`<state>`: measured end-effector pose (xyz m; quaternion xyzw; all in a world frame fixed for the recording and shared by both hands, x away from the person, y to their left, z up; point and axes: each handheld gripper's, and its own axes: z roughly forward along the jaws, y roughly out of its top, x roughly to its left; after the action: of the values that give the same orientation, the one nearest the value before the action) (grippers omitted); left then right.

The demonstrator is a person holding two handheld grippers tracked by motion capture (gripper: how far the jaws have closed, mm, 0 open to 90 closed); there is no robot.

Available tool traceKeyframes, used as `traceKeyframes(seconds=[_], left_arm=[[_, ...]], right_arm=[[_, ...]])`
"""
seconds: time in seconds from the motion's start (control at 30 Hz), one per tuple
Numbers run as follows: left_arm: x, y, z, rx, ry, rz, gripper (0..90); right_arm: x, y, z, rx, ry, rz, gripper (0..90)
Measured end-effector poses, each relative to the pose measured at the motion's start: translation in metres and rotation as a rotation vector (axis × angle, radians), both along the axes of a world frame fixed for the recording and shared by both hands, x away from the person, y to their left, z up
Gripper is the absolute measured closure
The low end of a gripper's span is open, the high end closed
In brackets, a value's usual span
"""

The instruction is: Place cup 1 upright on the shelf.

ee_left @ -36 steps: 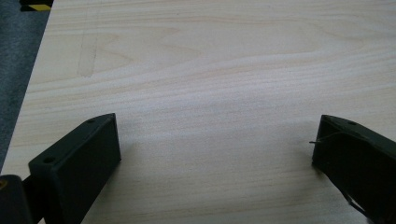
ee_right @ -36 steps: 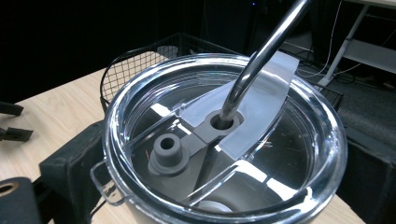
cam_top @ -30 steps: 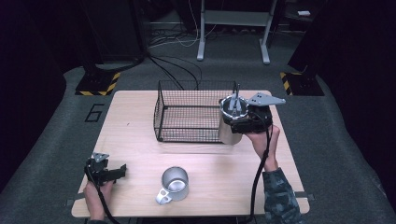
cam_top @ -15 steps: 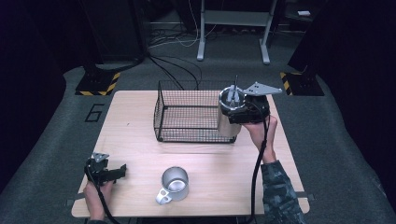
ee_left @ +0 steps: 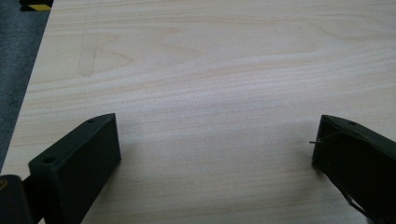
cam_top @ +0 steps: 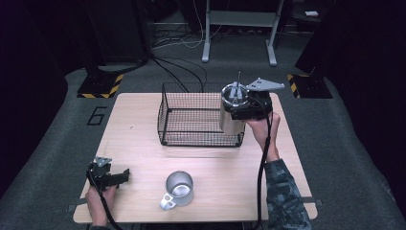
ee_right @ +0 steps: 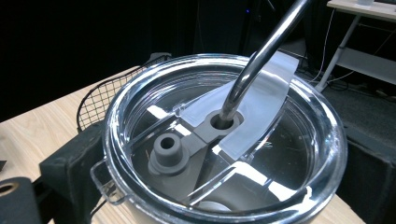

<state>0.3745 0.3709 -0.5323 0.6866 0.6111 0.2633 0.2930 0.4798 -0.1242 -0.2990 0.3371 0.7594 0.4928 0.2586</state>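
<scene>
Tumbler (cam_top: 233,115) in my right gripper (cam_top: 242,111), jaws clamped on its sides, held above right end of wire basket (cam_top: 201,120). Judge next step: lower into basket; keep upright, clear rim, mind metal straw (ee_right: 261,56). Steel body, clear lid (ee_right: 224,140). Left gripper (ee_left: 215,154) wide open, empty, resting on table (cam_top: 143,129). Mug (cam_top: 178,189) near front edge.

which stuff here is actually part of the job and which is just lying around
In use:
- steel tumbler with clear lid and metal straw, held in the right gripper
- black wire basket beside it

Lying about:
- small metal mug with handle
- left gripper, open on bare table
</scene>
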Motion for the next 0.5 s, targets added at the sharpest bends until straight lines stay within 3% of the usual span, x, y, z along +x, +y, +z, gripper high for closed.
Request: traceKeyframes(seconds=[0.5], left_arm=[[0.0,0.0,0.0,0.0,0.0,-0.001,0.8]], right_arm=[[0.014,0.011,-0.003,-0.002,0.012,-0.008,3.5]])
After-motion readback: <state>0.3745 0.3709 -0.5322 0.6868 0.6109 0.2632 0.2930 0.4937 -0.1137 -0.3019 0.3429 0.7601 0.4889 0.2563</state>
